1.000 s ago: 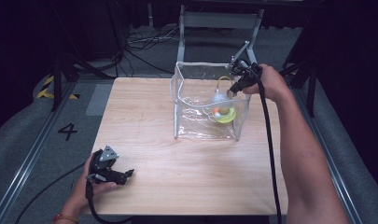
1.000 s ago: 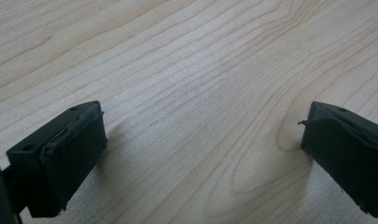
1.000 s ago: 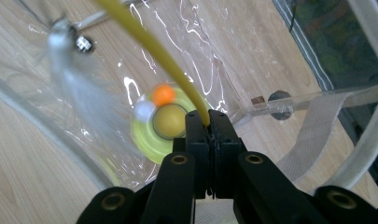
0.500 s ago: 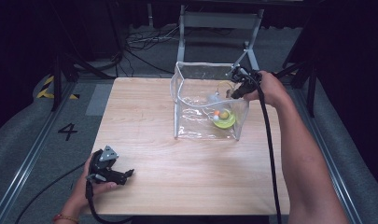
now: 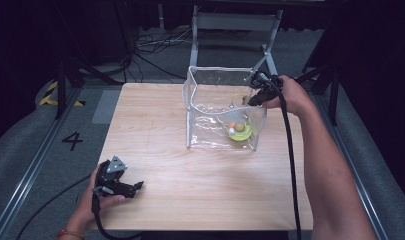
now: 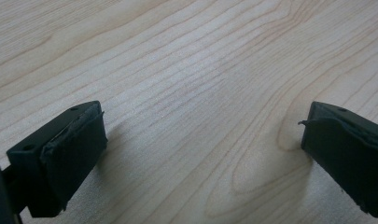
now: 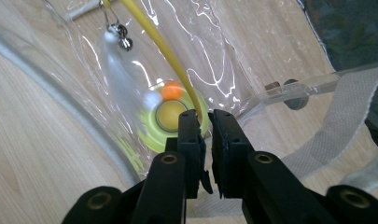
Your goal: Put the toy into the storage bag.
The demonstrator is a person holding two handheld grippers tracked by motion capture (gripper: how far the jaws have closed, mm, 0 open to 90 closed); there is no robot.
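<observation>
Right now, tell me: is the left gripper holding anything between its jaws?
No: the left gripper has its jaws wide apart, with nothing but bare wooden table between them.

text: 4 | on: grey floor mat [image 5: 72,140] | side: left of table [image 5: 155,125]

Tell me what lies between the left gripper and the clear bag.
In the high view, only bare wooden table separates the left gripper from the clear bag; nothing rests on that stretch.
</observation>
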